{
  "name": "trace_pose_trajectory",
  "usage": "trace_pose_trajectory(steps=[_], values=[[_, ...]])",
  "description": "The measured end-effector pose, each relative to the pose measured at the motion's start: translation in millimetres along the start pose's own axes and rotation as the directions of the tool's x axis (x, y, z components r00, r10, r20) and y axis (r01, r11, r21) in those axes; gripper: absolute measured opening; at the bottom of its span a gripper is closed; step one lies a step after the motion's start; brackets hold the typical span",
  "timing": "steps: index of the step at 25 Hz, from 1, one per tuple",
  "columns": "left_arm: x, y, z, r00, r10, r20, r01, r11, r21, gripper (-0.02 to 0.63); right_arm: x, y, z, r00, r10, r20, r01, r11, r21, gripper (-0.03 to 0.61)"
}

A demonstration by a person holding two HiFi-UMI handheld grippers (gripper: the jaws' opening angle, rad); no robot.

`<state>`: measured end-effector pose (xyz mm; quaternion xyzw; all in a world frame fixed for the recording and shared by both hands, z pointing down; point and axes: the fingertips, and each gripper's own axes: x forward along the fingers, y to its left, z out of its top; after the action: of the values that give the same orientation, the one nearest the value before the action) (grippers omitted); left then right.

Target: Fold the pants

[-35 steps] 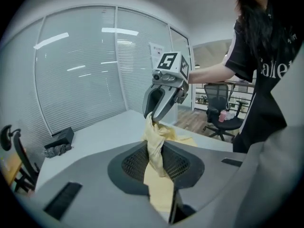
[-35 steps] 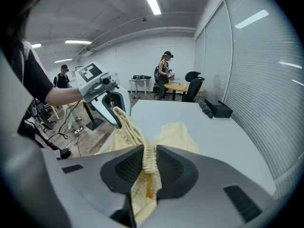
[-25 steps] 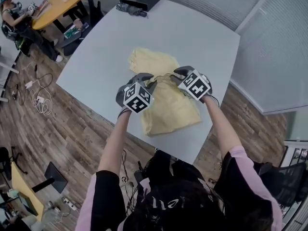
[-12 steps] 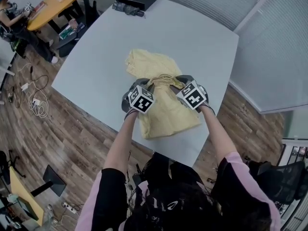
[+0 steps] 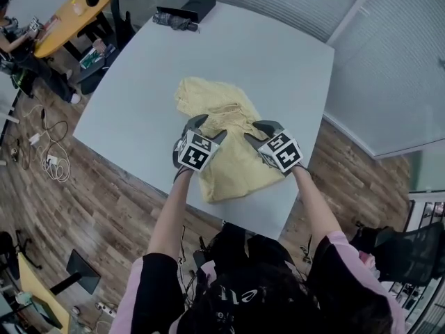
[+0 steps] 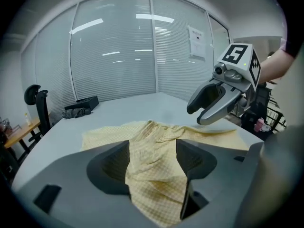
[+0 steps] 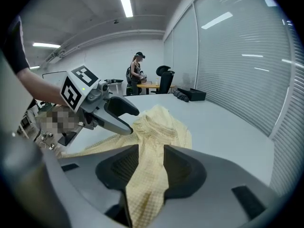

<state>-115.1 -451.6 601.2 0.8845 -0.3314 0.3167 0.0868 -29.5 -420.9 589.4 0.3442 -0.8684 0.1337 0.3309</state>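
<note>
Pale yellow pants (image 5: 236, 169) lie crumpled and partly folded on the white table (image 5: 264, 54). My left gripper (image 5: 206, 127) rests low over their left side; its jaws have just been opening and stand wide apart. In the left gripper view the cloth (image 6: 152, 141) lies loose between the left gripper (image 6: 153, 160) pads. My right gripper (image 5: 259, 132) is over the right side, and its jaws have opened too. In the right gripper view a ridge of cloth (image 7: 159, 125) runs through the right gripper (image 7: 151, 167) gap, unpinched. Each gripper shows in the other's view: right (image 6: 198, 116), left (image 7: 130, 121).
A black box (image 5: 186, 5) and a dark bundle (image 5: 172, 21) sit at the table's far corner. The near table edge runs just below the pants. An orange table (image 5: 66, 12), a seated person (image 5: 10, 26) and floor cables (image 5: 49, 152) are at left. A black chair (image 5: 403, 249) stands at right.
Both grippers have come down onto the pants and opened their jaws. The bunched waistband they held up between them now lies slack on the cloth. The grippers have drawn slightly apart.
</note>
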Motion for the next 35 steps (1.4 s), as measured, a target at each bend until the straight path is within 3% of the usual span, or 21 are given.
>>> trace_pose_trajectory(steps=[8, 16, 25, 35], values=[[-54, -43, 29, 0.988, -0.047, 0.149, 0.055, 0.997, -0.052, 0.311, -51, 24, 22, 0.987, -0.022, 0.16, 0.004, 0.993, 0.114, 0.166], [-108, -94, 19, 0.974, -0.075, 0.212, 0.102, 0.988, -0.119, 0.311, -104, 70, 5, 0.971, -0.018, 0.238, -0.041, 0.97, 0.241, 0.166], [-150, -144, -11, 0.974, -0.066, 0.216, 0.112, 0.972, -0.208, 0.311, -146, 120, -29, 0.972, 0.011, 0.237, -0.067, 0.97, 0.232, 0.158], [-191, -181, 9, 0.958, 0.023, 0.285, 0.044, 0.973, -0.228, 0.305, -221, 139, -44, 0.95, -0.018, 0.311, -0.056, 0.973, 0.226, 0.074]])
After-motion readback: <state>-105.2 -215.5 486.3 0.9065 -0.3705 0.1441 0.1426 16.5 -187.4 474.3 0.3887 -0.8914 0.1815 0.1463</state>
